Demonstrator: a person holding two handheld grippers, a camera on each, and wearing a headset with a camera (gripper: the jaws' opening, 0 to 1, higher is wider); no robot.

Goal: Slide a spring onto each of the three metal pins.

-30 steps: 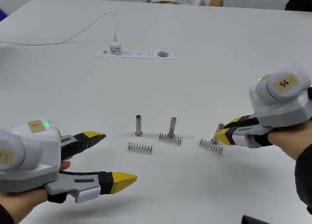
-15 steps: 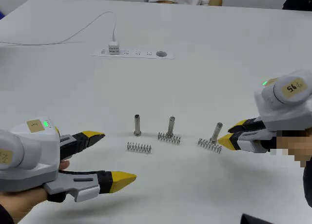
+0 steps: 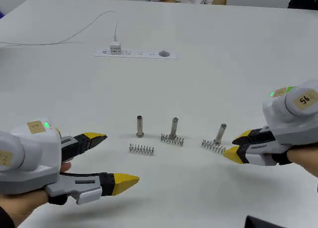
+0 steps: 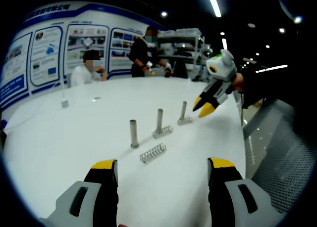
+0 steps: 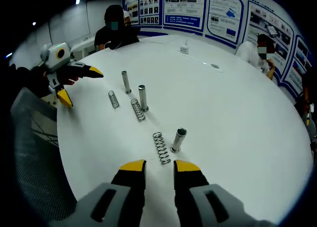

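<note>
Head view: three upright silver metal pins (image 3: 174,126) stand on the white table (image 3: 198,89), a coiled steel spring (image 3: 172,139) beside each, none threaded. Left gripper view: the left gripper (image 4: 163,163) gapes wide, empty. Right gripper view: the right gripper (image 5: 158,166), jaws narrow and empty, faces the nearest spring (image 5: 160,148) — best pinched near one end, bore aimed over its pin (image 5: 177,139).

The headset camera looked forward and down across the white table (image 3: 208,79). The camera on the left gripper (image 3: 118,158) faced low along the pins (image 3: 174,126); the one on the right gripper (image 3: 237,144) looked back from the opposite end, closer. All three views shared the pins and springs (image 3: 141,149).
</note>
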